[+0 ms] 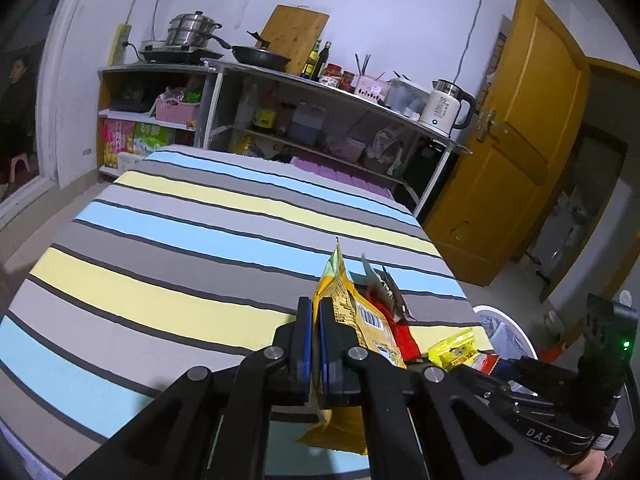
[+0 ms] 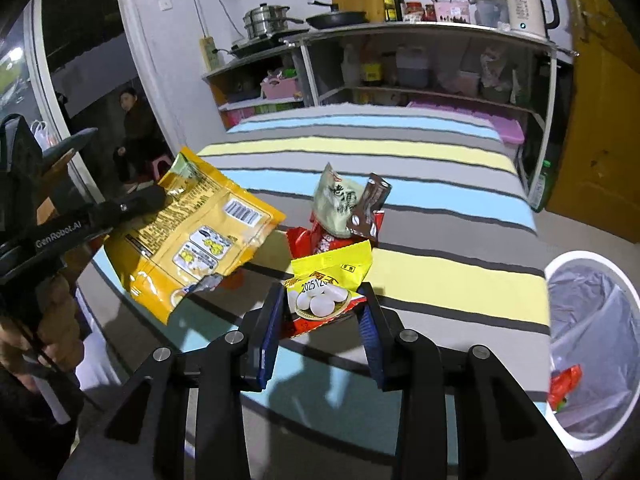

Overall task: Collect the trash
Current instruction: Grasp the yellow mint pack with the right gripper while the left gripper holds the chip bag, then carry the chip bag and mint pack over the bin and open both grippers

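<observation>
My left gripper (image 1: 316,308) is shut on a large orange-yellow snack bag (image 1: 360,320), which hangs lifted above the striped table; the same bag (image 2: 200,232) fills the left of the right wrist view. My right gripper (image 2: 322,300) is shut on a yellow and red candy packet (image 2: 328,276), its pads pressing on both sides. Just behind the packet a pile lies on the cloth: a red wrapper (image 2: 308,240), a pale green packet (image 2: 340,204) and a brown wrapper (image 2: 370,204). A white trash bin (image 2: 576,258) with a clear liner stands at the right, holding a red wrapper (image 2: 564,384).
The table (image 2: 440,152) wears a cloth striped grey, blue and yellow. Behind it stands a shelf (image 2: 432,32) with pans, bottles and a kettle (image 2: 524,4). A yellow door (image 1: 516,128) is at the right. A person (image 2: 136,128) sits at the far left.
</observation>
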A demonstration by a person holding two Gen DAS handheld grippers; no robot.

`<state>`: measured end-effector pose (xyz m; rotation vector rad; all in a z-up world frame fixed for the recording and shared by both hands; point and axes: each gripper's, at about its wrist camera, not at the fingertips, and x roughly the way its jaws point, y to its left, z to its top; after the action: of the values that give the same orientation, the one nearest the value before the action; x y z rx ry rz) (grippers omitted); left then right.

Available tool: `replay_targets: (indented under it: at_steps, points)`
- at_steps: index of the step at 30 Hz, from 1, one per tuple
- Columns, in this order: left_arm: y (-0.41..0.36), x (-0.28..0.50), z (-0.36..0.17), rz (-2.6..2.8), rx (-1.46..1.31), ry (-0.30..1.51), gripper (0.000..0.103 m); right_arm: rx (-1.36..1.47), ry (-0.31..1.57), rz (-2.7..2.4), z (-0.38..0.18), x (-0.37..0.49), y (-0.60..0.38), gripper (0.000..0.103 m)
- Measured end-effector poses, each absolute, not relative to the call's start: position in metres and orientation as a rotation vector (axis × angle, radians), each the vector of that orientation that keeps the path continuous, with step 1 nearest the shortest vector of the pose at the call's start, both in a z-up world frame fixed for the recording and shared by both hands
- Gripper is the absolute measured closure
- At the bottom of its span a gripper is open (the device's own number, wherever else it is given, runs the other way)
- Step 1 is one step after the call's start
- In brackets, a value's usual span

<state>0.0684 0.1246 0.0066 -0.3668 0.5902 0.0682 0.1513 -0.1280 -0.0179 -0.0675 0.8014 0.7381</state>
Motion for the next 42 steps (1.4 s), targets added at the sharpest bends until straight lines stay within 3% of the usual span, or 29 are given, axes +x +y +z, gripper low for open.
replay_targets:
  at_steps: [18,42]
  points:
    - [0.052,0.062,0.035,-0.036,-0.247,0.577,0.1,-0.008,0.698,0.659,0.014,0.127,-0.187,0.065]
    - [-0.047,0.117,0.043,-0.219,-0.16,0.592,0.1,0.075,0.666,0.482,0.016,0.134,-0.269,0.065]
